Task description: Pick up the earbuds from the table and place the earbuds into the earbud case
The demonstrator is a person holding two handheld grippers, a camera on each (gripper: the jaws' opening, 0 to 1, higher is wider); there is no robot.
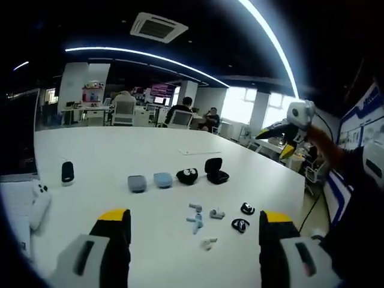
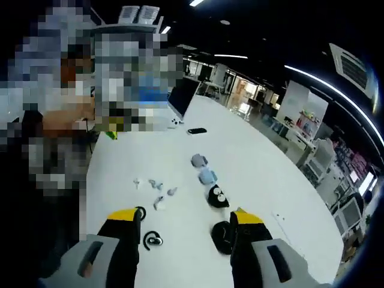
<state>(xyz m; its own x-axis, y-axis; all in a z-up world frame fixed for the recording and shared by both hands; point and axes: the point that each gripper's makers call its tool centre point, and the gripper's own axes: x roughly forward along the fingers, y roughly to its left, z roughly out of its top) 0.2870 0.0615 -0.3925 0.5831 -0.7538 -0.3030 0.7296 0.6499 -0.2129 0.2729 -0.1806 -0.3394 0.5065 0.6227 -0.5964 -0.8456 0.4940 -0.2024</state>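
Observation:
Several small pale earbuds [image 1: 196,223] lie loose on the white table [image 1: 120,150], with two black ear-hook earbuds [image 1: 240,225] to their right. Behind them runs a row of cases: a grey case [image 1: 137,183], a blue case [image 1: 162,179], a black case holding white buds [image 1: 187,176] and an open black case [image 1: 215,170]. My left gripper [image 1: 195,217] is open, above the table short of the earbuds. My right gripper [image 2: 185,219] is open too, held high over the black ear-hook earbuds [image 2: 153,241] and the open black case [image 2: 222,237]. The pale earbuds [image 2: 159,204] lie beyond.
A small black object [image 1: 68,172] and a white game controller [image 1: 39,201] sit at the left. The right gripper [image 1: 297,117] hangs in the air at the right, held by a person's hand. A black phone [image 2: 196,131] and a laptop [image 2: 180,99] lie farther along the table. Desks and seated people fill the background.

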